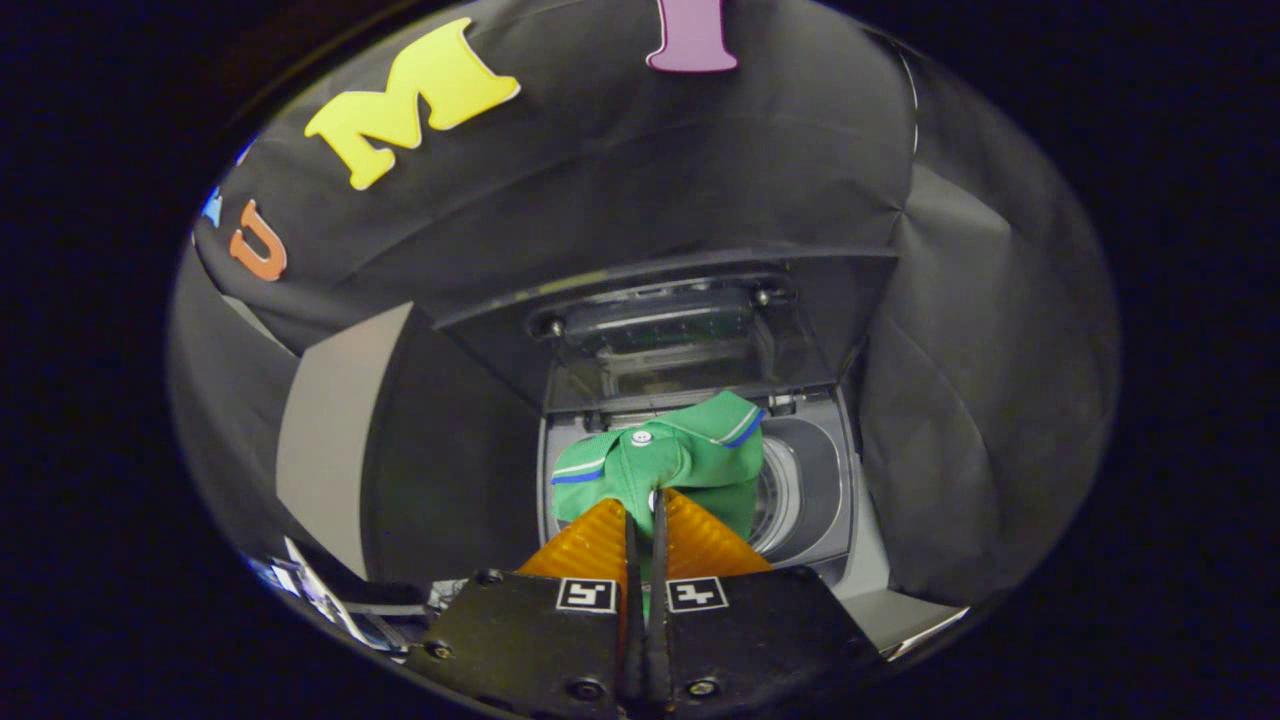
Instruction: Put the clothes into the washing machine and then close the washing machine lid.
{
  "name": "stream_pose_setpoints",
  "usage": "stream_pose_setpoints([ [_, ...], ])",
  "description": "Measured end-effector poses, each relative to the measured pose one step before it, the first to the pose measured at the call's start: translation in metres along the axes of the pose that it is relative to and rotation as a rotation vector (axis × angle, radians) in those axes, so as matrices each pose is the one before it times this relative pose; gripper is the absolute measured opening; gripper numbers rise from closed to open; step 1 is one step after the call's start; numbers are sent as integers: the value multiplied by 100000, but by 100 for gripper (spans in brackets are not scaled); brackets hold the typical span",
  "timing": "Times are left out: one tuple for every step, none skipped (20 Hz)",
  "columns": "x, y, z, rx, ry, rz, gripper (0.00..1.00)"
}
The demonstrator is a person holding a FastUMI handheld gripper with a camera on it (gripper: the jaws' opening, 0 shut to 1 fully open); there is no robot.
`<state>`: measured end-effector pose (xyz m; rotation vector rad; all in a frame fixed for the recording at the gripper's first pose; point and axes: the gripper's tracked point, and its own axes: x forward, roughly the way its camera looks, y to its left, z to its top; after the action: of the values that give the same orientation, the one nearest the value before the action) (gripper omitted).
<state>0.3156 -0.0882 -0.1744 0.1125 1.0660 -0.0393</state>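
Camera rides claw (645, 500), facing down, close over washer (810, 480)

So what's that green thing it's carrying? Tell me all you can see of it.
It is a green garment, soft knit cloth, apparently a polo shirt: blue-and-white striped trim on its edges and a small white button near the collar. It is bunched up and hangs pinched between the fingers of the gripper, which are closed on a fold of it. It is held over the open top of the washing machine, in front of the raised lid.
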Motion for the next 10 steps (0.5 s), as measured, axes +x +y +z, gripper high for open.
stream_pose_setpoints([
  [838,2,-297,-339,269,237,5],
  [809,-96,-181,-128,198,79,5],
  [740,-208,-331,47,140,22,5],
  [739,-186,-257,-328,57,-659,5],
  [17,-63,-232,-1102,57,-801,5],
  [670,-233,-331,-629,-101,-1036,5],
  [1153,-104,-404,-27,-118,-632,5],
  [910,-222,-202,209,-150,-1243,5],
  [685,-148,-227,451,-762,-685,5],
  [752,43,-158,671,-795,-591,5],
])
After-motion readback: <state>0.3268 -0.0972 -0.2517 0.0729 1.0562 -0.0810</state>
